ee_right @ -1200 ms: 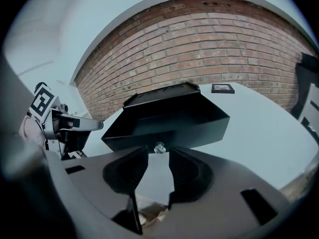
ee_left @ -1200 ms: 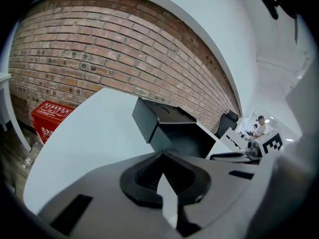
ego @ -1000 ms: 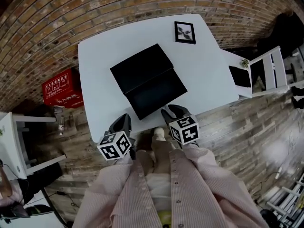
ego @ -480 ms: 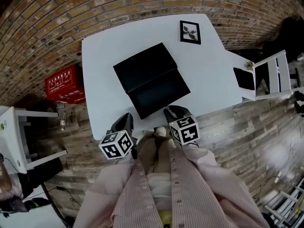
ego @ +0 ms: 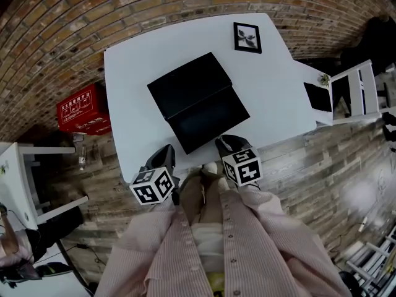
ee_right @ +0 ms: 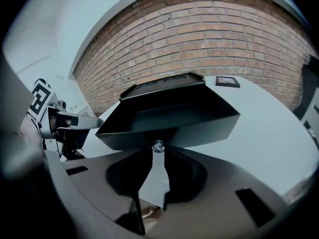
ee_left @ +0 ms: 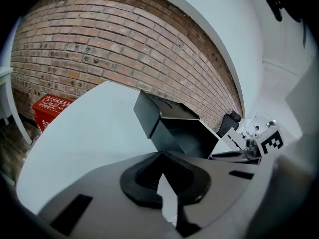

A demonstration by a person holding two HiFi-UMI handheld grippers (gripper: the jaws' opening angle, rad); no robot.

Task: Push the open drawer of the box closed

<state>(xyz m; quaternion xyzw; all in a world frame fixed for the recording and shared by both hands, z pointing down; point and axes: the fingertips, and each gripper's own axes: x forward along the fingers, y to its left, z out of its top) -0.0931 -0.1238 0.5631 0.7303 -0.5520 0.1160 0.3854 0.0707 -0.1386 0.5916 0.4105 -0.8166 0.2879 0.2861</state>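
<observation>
The black box (ego: 185,82) sits mid-surface (ego: 133,67) with its drawer (ego: 210,121) pulled out toward the person. The drawer is a shallow, thin-walled, seemingly empty tray that looks light and stiff, so it should slide in easily, though the box might skid. The right gripper (ee_right: 158,152), its jaws having just been closing, pinches the small shiny knob (ee_right: 158,145) on the drawer front, the best hold; the left gripper (ee_left: 162,156) is clenched on nothing near the drawer's corner.

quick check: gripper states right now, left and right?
Left gripper: closed, nothing between the jaws.
Right gripper: jaws have just been closing and are now pinched on the drawer knob.
</observation>
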